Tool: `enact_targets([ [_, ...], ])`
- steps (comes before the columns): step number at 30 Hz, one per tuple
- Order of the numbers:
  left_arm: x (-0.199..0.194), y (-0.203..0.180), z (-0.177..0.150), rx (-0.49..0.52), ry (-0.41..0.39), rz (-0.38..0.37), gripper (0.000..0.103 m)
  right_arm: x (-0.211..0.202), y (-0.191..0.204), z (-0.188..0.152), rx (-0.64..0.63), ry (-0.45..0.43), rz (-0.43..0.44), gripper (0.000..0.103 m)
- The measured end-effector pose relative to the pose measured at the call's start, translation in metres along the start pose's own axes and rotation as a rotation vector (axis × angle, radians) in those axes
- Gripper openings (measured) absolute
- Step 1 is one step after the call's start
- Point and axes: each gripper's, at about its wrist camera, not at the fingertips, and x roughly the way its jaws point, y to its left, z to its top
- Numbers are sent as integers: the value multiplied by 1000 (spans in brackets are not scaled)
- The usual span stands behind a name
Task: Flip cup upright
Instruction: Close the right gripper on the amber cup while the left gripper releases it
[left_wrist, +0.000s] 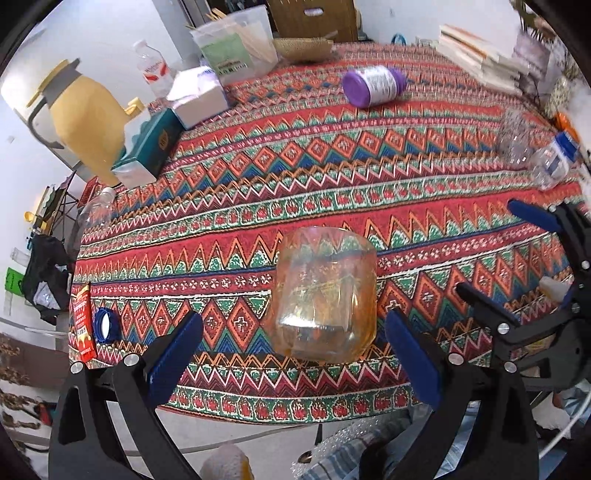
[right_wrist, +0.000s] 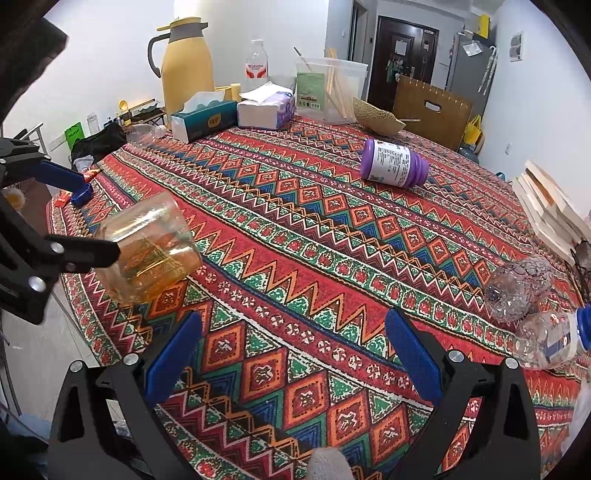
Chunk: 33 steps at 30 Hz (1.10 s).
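A clear amber plastic cup (left_wrist: 325, 295) stands upside down near the front edge of the patterned tablecloth (left_wrist: 332, 177). It also shows in the right wrist view (right_wrist: 147, 254) at the left. My left gripper (left_wrist: 295, 354) is open, its blue pads on either side of the cup and not touching it. In the right wrist view the left gripper (right_wrist: 74, 218) brackets the cup. My right gripper (right_wrist: 295, 354) is open and empty above the cloth, right of the cup; it shows at the right of the left wrist view (left_wrist: 491, 251).
A purple bottle (left_wrist: 373, 85) lies on its side at mid-table. Clear bottles (right_wrist: 546, 339) lie at the right. A yellow jug (right_wrist: 188, 62), tissue boxes (right_wrist: 203, 120) and a plastic bin (right_wrist: 328, 88) stand at the back. A blue cap (left_wrist: 105, 325) and red packet (left_wrist: 84, 328) lie left.
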Motion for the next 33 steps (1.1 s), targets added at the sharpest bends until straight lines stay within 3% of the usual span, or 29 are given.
enact_targets([
  [10, -26, 30, -36, -180, -175, -105, 96, -15, 17, 1, 18, -27, 4, 95],
  [18, -35, 54, -66, -271, -328, -81, 96, -22, 37, 5, 67, -37, 10, 95],
  [22, -30, 76, -81, -340, -366, -119, 96, -22, 46, 8, 109, -31, 16, 95],
  [33, -8, 104, -83, -264, -396, -174, 96, -17, 84, 32, 78, 1, -40, 95],
])
